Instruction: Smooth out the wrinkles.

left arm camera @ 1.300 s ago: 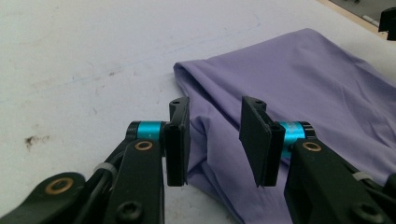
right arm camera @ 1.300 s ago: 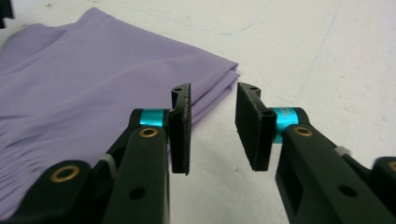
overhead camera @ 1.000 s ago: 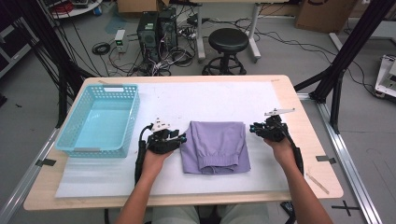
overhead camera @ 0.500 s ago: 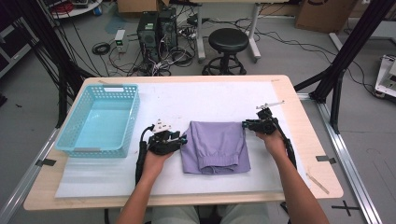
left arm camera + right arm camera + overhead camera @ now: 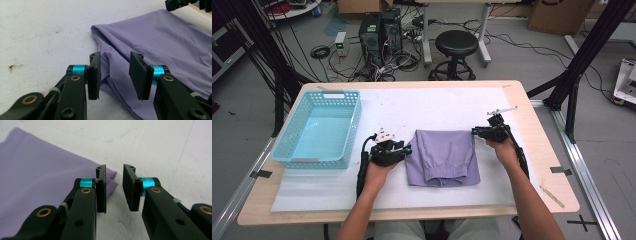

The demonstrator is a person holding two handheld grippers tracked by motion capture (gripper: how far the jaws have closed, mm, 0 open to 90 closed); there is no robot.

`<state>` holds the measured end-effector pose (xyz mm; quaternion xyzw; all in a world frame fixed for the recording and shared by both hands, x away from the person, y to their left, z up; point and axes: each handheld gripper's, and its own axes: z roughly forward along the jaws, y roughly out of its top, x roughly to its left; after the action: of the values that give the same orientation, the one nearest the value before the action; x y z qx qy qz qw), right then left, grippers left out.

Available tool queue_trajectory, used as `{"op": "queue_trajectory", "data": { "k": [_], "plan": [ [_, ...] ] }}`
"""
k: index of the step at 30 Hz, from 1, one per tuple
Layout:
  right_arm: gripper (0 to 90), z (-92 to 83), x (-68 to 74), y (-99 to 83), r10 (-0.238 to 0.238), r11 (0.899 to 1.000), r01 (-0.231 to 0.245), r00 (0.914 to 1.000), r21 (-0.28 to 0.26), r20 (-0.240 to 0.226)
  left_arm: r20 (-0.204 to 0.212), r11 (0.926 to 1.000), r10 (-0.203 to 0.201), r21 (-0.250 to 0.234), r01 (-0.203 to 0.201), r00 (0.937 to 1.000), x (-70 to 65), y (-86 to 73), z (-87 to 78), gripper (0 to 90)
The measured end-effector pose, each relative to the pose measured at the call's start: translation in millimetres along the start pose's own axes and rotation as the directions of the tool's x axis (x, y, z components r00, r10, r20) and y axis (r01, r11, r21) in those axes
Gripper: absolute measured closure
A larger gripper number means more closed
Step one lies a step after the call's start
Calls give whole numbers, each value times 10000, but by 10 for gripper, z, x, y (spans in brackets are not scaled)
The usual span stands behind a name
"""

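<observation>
The folded purple cloth (image 5: 443,156) lies flat on the white surface (image 5: 437,107), between the two grippers and to the right of the blue basket (image 5: 319,127). Over the last second the right gripper (image 5: 475,131) has moved in from the right toward the cloth's far right corner and now sits just beside it; the left gripper (image 5: 408,148) has kept its place at the cloth's left edge. In the right gripper view the jaws stand apart with a clear gap, the cloth corner (image 5: 112,176) just beyond the tips and nothing clamped; they have just closed a little and opened again. In the left gripper view the jaws are likewise released, straddling the folded left edge (image 5: 107,62) without pressing on it. Judgement: both grippers are now staged at opposite edges of the cloth, so a two-handed grasp is the likely next step, either for a further fold or for a lift toward the basket. Neither grasp has begun yet.
</observation>
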<state>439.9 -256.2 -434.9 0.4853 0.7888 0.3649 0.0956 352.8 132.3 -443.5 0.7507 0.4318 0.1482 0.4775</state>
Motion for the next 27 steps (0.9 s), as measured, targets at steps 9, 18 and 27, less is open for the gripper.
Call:
{"op": "queue_trajectory", "data": {
  "k": [9, 18, 27],
  "plan": [
    [900, 50, 24, -6, -280, 9993, 286, 9993, 225, -254, -33, 9999, -91, 46, 92, 10000, 19, -48, -4, 611],
    [900, 20, 47, 3, -668, 9978, 668, 9975, 1, 210, -56, 9999, -122, -23, 122, 9999, 26, -57, -18, 612],
    [900, 75, 66, 19, -747, 9954, 791, 9940, -535, 799, -53, 9999, -90, -66, 89, 9999, 23, -60, -18, 612]
  ]
}}
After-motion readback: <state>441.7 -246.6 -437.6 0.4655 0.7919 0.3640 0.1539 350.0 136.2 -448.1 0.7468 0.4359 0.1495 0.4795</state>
